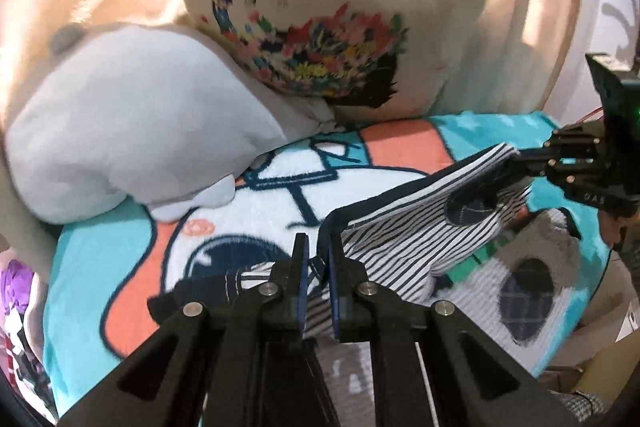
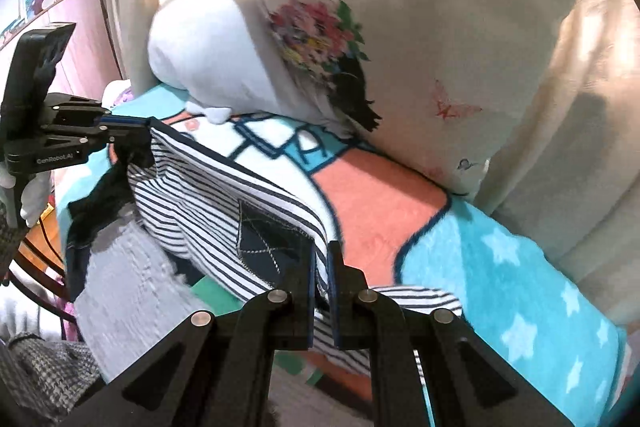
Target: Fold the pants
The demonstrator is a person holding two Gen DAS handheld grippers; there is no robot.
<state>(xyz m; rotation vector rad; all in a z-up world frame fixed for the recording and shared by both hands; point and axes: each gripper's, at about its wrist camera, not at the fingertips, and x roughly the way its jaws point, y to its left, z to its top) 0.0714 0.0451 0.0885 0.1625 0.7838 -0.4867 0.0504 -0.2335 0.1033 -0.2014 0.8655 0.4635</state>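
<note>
Both grippers, left gripper (image 1: 317, 259) and right gripper (image 2: 320, 267), clamp striped pants (image 1: 420, 227) | hem held above blanket (image 1: 100, 259) | I keep edge taut, level.

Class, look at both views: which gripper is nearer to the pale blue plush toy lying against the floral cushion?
Left. The left gripper holds the striped pants just below the plush toy; the right gripper holds them farther along.

Pants (image 1: 420, 223) over blanket (image 1: 100, 267), before pillows (image 1: 320, 7)
</note>
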